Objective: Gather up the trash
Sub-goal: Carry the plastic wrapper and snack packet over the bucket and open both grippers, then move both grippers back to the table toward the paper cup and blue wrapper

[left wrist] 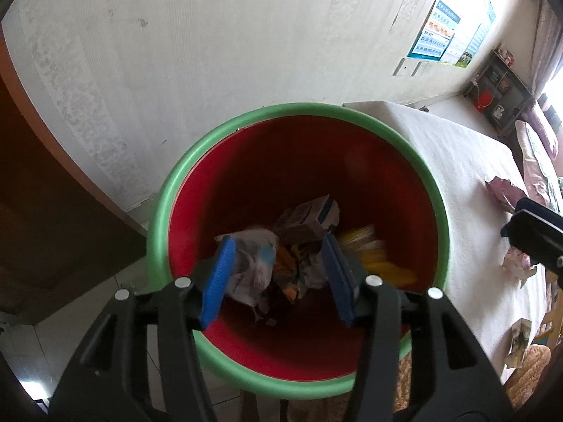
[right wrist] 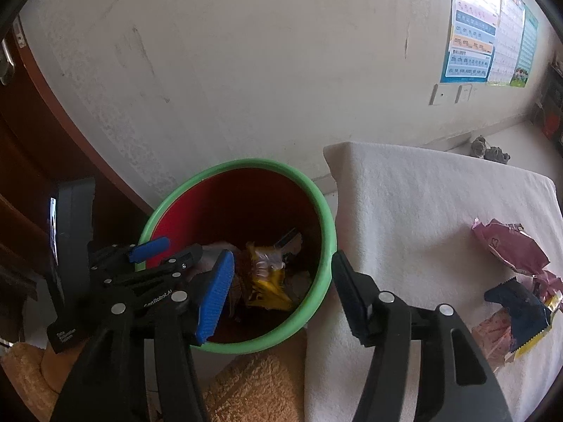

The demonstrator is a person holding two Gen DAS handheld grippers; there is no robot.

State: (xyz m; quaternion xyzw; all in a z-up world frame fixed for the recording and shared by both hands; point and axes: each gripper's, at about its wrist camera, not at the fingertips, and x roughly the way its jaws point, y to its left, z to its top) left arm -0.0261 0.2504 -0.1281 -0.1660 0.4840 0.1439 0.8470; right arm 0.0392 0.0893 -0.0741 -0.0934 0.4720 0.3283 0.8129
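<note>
A bin with a red inside and a green rim (left wrist: pixel 165 207) stands by the wall, and in the right wrist view its rim (right wrist: pixel 325 211) touches a white-covered table (right wrist: pixel 404 211). In the bin lie a crumpled white bag (left wrist: pixel 253 260), a small carton (left wrist: pixel 306 218) and a yellow wrapper (right wrist: pixel 267 281). My left gripper (left wrist: pixel 278 277) hangs open over the bin with nothing between its blue pads. My right gripper (right wrist: pixel 285 295) is open above the bin's near rim, holding nothing. On the table lie a pink wrapper (right wrist: pixel 510 246) and a dark blue wrapper (right wrist: pixel 517 306).
A dark wooden door (left wrist: pixel 52 211) stands left of the bin. A tan fluffy cloth (right wrist: pixel 253 387) lies below the bin's near side. Posters (right wrist: pixel 485 35) hang on the wall. A shelf (left wrist: pixel 499 88) stands at the far end of the room.
</note>
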